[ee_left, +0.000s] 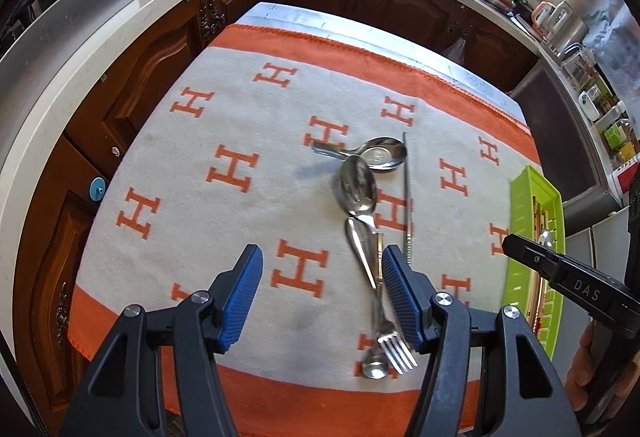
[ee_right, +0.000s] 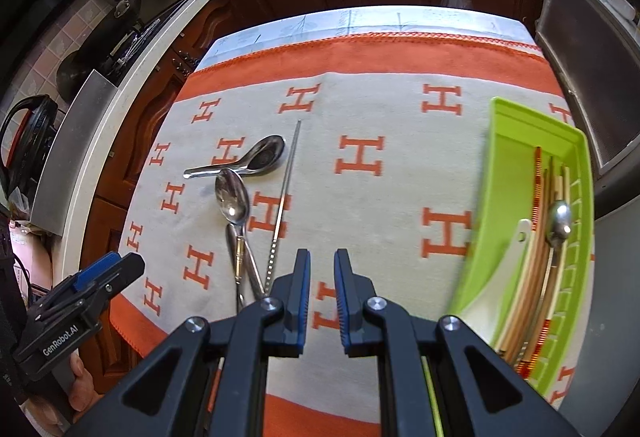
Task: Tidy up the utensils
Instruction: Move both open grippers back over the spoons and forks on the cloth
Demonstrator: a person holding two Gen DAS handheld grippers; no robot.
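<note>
My left gripper [ee_left: 322, 295] hangs wide open and empty over the cloth [ee_left: 224, 221], the fork [ee_left: 394, 347] just inside its right finger, spoons ahead. My right gripper [ee_right: 322, 297], nearly closed, holds nothing; the green tray [ee_right: 500, 197] sits to its right.

The right gripper [ee_right: 322, 257] hovers over the H-pattern cloth [ee_right: 380, 189], jaws a bit apart, nothing btw them. Green tray [ee_right: 496, 173] at right holds chopsticks [ee_right: 536, 237] w/ a spoon [ee_right: 559, 223]. Left gripper [ee_right: 108, 269] shows at left edge.
</note>
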